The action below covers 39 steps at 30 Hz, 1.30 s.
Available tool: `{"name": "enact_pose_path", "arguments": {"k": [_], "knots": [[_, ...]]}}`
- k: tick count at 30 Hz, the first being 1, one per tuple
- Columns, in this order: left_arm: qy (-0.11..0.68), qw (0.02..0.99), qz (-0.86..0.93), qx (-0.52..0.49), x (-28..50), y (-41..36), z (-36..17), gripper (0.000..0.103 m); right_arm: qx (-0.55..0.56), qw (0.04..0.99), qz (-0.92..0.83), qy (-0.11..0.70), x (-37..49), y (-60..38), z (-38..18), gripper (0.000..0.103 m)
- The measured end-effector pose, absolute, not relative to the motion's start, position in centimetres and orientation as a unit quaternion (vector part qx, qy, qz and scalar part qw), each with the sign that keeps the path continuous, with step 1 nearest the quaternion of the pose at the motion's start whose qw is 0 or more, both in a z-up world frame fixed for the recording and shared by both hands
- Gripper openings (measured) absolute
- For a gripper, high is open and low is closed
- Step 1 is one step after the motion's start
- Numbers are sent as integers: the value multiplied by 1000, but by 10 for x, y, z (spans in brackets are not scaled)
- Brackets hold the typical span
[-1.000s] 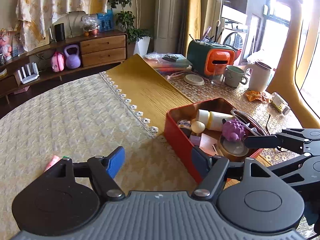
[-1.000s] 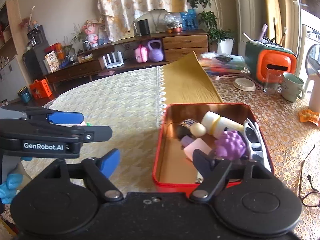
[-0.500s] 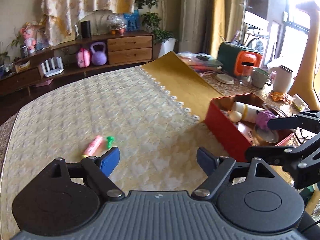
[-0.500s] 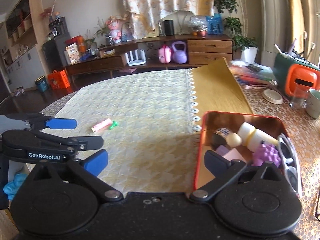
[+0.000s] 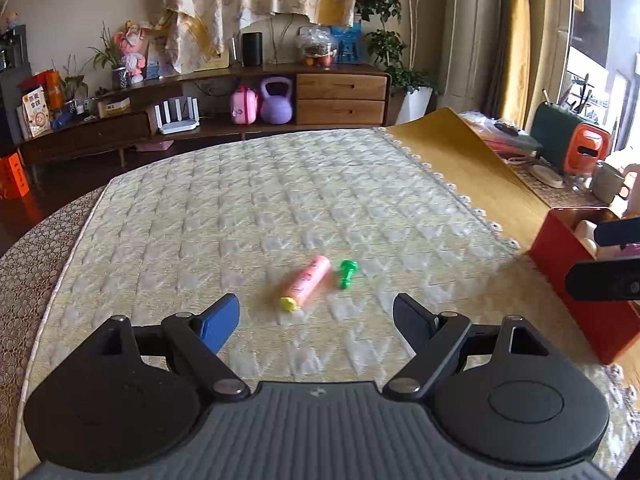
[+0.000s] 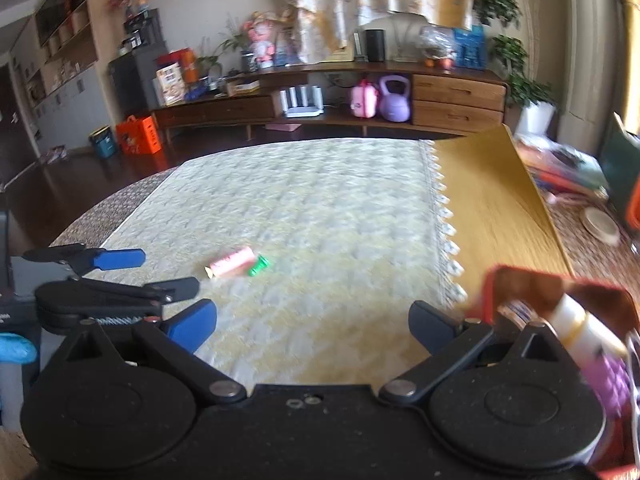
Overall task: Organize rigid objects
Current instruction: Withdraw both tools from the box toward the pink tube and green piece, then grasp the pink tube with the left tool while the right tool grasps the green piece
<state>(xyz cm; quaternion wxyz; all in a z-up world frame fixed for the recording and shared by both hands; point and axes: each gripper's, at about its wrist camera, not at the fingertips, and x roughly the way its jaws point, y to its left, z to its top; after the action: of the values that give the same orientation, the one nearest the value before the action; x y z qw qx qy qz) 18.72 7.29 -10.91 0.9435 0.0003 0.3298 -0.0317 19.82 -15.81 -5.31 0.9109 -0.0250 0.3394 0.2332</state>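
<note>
Two grippers hang low over the counter (image 5: 256,184), both with jaws spread wide and nothing between them. The left gripper (image 5: 316,316) points forward along the quilted cream cloth (image 5: 280,208), its blue-padded finger (image 5: 218,322) on one side and a dark finger on the other, framing a pink tube (image 5: 306,282) with a yellow cap that lies on its side just ahead. A small green piece (image 5: 346,273) lies just beside the tube, on the side nearer the red tin (image 5: 580,288); whether the two touch cannot be told.

The right gripper (image 6: 312,322) sits to the right of the left one and faces the same stretch of cloth; its view is blurred. From there the left gripper (image 6: 160,272) shows at the left edge, released, with the tube (image 6: 232,262) and green piece (image 6: 259,266) beyond its tips.

The red tin stands at the right, near the lace edge (image 5: 452,188) of the cloth where a yellow mat (image 5: 472,160) begins. It holds a white bottle (image 6: 580,322) and a purple knobbly toy (image 6: 608,376), among other things too blurred to name. Around the tube the cloth lies bare toward the far rim and the left rim of the counter, with the tin well apart from it.
</note>
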Motion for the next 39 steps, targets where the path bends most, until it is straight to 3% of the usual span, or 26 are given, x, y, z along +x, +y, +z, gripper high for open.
{"name": "enact_pose_path", "arguments": {"k": [14, 26, 28, 35, 39], "knots": [[338, 941, -20, 12, 227, 91, -148, 84, -48, 894, 238, 376, 257, -93, -82, 96], [320, 947, -29, 32, 246, 89, -159, 84, -45, 883, 213, 415, 296, -59, -111, 72], [316, 947, -33, 37, 247, 87, -160, 84, -45, 882, 211, 419, 299, -56, -115, 64], [322, 945, -43, 40, 253, 84, -166, 61, -60, 875, 214, 430, 303, -42, -122, 45], [320, 945, -50, 43, 253, 83, -167, 56, -60, 876, 209, 431, 303, -36, -124, 37]]}}
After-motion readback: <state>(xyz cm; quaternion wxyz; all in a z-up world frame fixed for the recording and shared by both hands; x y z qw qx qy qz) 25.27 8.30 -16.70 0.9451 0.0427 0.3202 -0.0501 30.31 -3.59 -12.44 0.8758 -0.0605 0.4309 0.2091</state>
